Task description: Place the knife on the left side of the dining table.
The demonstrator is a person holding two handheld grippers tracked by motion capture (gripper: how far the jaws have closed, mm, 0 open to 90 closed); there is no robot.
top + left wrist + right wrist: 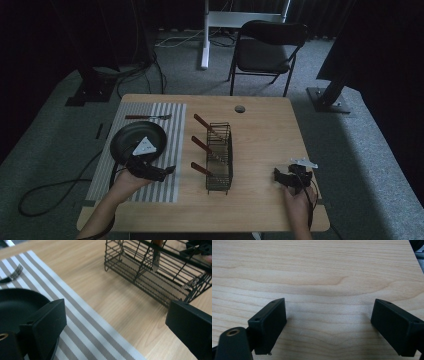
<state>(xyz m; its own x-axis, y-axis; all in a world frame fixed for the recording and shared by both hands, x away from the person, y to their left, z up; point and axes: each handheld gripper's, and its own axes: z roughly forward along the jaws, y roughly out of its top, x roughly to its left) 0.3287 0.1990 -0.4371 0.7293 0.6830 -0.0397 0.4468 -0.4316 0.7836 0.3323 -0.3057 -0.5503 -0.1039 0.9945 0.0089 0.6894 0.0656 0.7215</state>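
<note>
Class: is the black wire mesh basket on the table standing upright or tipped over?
Upright. The black wire mesh basket rests flat on the wooden table, open side up, with three brown-handled utensils leaning out of it.

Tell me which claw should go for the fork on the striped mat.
Left. The left claw hangs open over the striped mat where the fork lies; the right claw sits beyond the wire basket.

The table [265, 130] is pale wood with a wavy grain. Under the left gripper [167, 170] lies a placemat [170, 150] striped grey and white. Beside that gripper sits a black pan [127, 137]. Ahead of its black jaws stands a black wire basket [155, 275], and the utensils [202, 145] in it have reddish-brown handles. The right gripper [280, 176] is black with a pale grey plate.
</note>
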